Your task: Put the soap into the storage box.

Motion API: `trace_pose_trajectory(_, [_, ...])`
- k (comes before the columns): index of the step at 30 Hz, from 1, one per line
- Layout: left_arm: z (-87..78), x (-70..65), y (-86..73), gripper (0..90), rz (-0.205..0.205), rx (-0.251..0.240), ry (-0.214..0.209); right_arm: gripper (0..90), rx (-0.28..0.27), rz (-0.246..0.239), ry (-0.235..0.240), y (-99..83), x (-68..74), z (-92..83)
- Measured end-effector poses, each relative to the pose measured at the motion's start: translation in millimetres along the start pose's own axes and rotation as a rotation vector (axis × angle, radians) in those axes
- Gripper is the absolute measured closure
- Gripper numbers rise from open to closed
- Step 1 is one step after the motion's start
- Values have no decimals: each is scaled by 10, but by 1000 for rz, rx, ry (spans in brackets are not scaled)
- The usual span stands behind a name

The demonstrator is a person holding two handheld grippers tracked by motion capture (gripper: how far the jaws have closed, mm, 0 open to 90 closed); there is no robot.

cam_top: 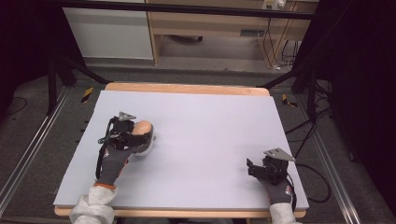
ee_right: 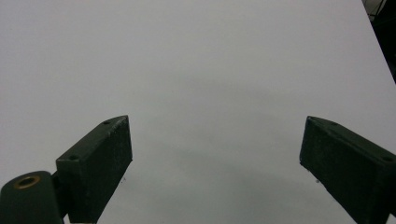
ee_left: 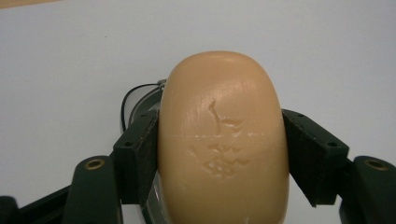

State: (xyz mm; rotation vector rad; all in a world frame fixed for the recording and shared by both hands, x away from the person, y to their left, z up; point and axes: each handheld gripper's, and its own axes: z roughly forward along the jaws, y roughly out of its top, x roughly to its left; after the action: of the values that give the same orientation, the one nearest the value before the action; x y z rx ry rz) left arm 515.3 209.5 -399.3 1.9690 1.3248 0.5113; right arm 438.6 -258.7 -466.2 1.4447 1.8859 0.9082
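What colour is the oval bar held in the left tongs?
The oval bar is a pale peach-tan, clearest in the left gripper view.

Wooden table [cam_top: 187, 88] topped with a pale grey sheet [cam_top: 210, 140], set on grey carpeted floor [cam_top: 42, 140]. Metal floor rails [cam_top: 28, 149] flanking both sides (yellow-black tape marks [cam_top: 87, 94] near the far corners). Black frame struts [cam_top: 70, 65] angled down to the floor. Behind: light wooden furniture [cam_top: 210, 23], a white panel [cam_top: 109, 32], trailing cables [cam_top: 275, 46]. Dark curtains [cam_top: 359, 70] at left and right edges.
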Motion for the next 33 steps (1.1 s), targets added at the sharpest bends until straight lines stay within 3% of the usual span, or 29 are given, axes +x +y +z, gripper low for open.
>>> trace_pose_trajectory(33, [271, 57, -109, 318, -24, 42, 21, 95, 3, -2, 3, 2, 6, 4])
